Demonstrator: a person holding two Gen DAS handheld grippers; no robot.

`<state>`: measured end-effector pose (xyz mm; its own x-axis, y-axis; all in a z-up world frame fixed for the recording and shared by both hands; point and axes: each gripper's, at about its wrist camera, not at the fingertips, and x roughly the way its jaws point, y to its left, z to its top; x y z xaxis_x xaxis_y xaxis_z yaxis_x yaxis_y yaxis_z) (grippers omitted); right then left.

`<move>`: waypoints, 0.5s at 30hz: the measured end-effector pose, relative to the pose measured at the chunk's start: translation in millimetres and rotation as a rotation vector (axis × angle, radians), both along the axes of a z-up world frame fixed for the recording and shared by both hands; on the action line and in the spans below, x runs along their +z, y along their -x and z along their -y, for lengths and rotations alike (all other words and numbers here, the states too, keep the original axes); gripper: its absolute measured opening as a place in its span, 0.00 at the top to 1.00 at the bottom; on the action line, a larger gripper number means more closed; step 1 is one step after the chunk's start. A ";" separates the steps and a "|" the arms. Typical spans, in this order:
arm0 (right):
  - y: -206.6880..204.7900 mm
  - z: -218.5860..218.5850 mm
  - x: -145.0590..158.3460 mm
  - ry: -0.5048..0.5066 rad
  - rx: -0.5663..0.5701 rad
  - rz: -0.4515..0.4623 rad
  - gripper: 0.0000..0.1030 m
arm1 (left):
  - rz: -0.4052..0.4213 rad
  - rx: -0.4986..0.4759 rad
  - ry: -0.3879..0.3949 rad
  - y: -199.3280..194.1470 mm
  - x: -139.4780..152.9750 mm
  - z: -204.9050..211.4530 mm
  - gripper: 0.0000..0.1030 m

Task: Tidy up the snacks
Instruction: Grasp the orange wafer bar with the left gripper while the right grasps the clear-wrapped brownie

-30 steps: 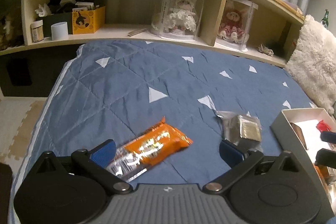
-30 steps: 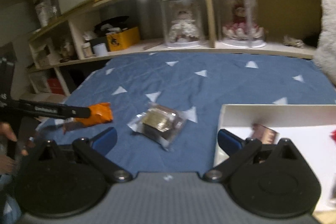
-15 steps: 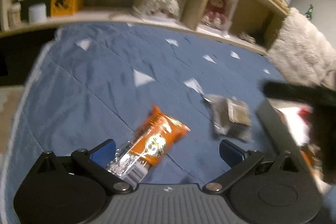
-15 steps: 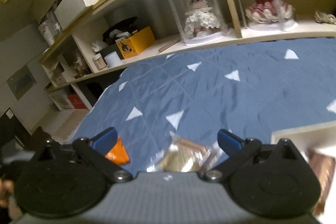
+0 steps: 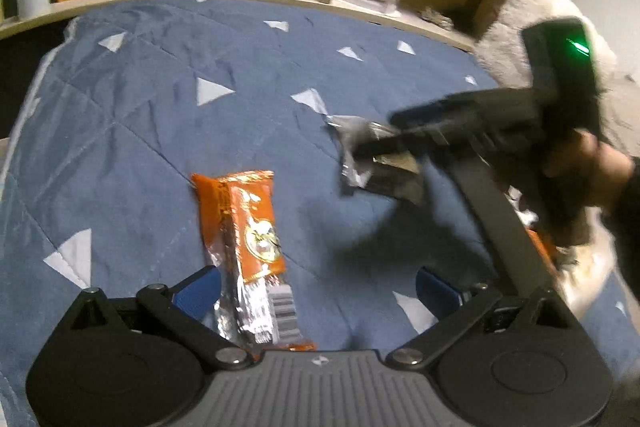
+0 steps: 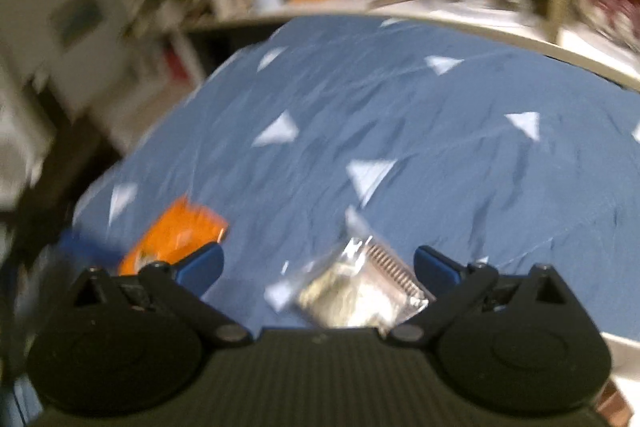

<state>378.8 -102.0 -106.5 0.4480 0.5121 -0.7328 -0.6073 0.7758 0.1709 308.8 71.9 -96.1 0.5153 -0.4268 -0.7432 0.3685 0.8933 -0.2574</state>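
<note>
Quilt [image 5: 168, 131]: matt blue cloth w/ stitched seams, lightly creased. Orange snack bar [image 5: 246, 223]: glossy foil-like wrapper, silvery crimped end. Clear packet [image 6: 360, 291]: shiny crinkled plastic film. Shelf [image 5: 404, 11]: smooth pale wood. Cushion [image 5: 520, 11]: fluffy white pile. Left gripper [image 5: 318, 291]: matt black plastic, blue pads.

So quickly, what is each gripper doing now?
Left gripper: open, orange snack bar between its fingers.
Right gripper: open, over the clear snack packet.
</note>
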 end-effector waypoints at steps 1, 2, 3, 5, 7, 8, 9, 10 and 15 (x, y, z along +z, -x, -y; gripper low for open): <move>6.2 -1.8 0.0 0.034 0.036 0.006 0.01 | 0.006 0.015 -0.007 -1.0 -1.1 1.0 0.05; 12.6 -4.3 0.2 0.067 0.074 0.002 0.01 | 0.007 0.029 -0.016 -2.8 -1.3 2.1 0.07; 19.9 -6.5 0.3 0.096 0.114 -0.006 0.01 | 0.007 0.046 -0.031 -4.5 -2.2 3.4 0.09; 33.8 -9.4 0.8 0.136 0.180 -0.022 0.02 | 0.010 0.078 -0.068 -6.9 -3.9 6.0 0.14; 47.1 -13.4 1.2 0.170 0.236 -0.035 0.04 | 0.012 0.105 -0.084 -7.9 -3.7 4.6 0.22; 49.8 -17.1 1.7 0.190 0.250 -0.040 0.07 | 0.014 0.118 -0.086 -7.7 -3.3 2.9 0.23; 53.5 -20.3 1.2 0.216 0.243 -0.036 0.13 | 0.014 0.131 -0.086 -9.0 -3.1 1.7 0.27; 50.7 -23.3 1.0 0.240 0.217 -0.028 0.16 | 0.012 0.149 -0.089 -10.0 -3.4 0.7 0.31; 46.1 -30.6 -2.4 0.231 -0.041 -0.077 0.38 | 0.000 0.231 -0.108 -11.5 -7.6 1.9 0.40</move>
<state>332.7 -71.4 -108.9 0.4034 0.3099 -0.8609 -0.5667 0.8233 0.0308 320.4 70.0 -103.7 0.5902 -0.2163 -0.7778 0.1517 0.9760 -0.1563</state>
